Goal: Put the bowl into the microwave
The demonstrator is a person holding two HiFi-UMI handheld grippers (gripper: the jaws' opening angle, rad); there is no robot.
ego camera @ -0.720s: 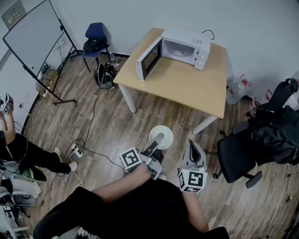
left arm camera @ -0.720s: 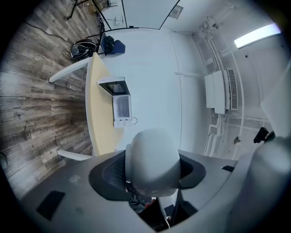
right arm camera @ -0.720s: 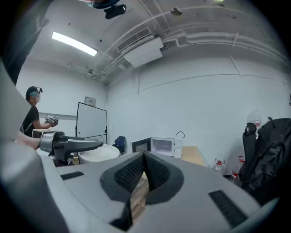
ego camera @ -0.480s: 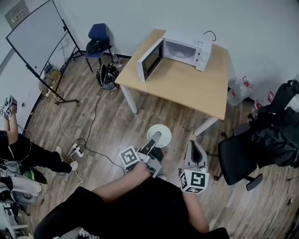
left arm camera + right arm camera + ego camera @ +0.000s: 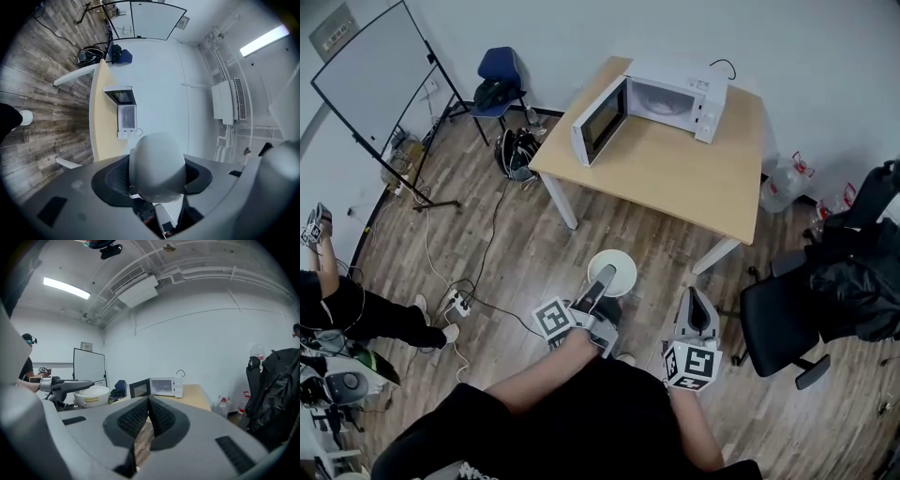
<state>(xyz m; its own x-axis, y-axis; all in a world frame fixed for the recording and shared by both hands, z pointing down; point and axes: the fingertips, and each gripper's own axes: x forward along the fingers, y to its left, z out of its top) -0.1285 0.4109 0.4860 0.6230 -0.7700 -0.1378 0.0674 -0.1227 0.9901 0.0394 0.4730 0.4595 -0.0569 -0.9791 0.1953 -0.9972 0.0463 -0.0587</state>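
Observation:
A white bowl (image 5: 619,262) hangs in the air over the wooden floor, with my left gripper (image 5: 604,279) shut on its rim. In the left gripper view the bowl (image 5: 157,161) fills the space between the dark pads, its underside toward the camera. The white microwave (image 5: 675,94) stands on the far side of the light wooden table (image 5: 675,178), its door (image 5: 598,120) swung wide open to the left. My right gripper (image 5: 696,302) is held beside the left one, shut with nothing in it. In the right gripper view the jaws meet at their tips, and the bowl (image 5: 91,396) shows at the left.
A black office chair (image 5: 778,319) with a dark coat stands to the right. Water jugs (image 5: 778,183) sit by the table's right end. A whiteboard (image 5: 370,80), a blue chair (image 5: 495,75), a bag (image 5: 514,150) and floor cables (image 5: 478,281) lie to the left. Another person (image 5: 328,300) is at the left edge.
The left gripper with the bowl has drifted a little to the left in the head view. The right gripper has shifted slightly right. Both grips are unchanged.

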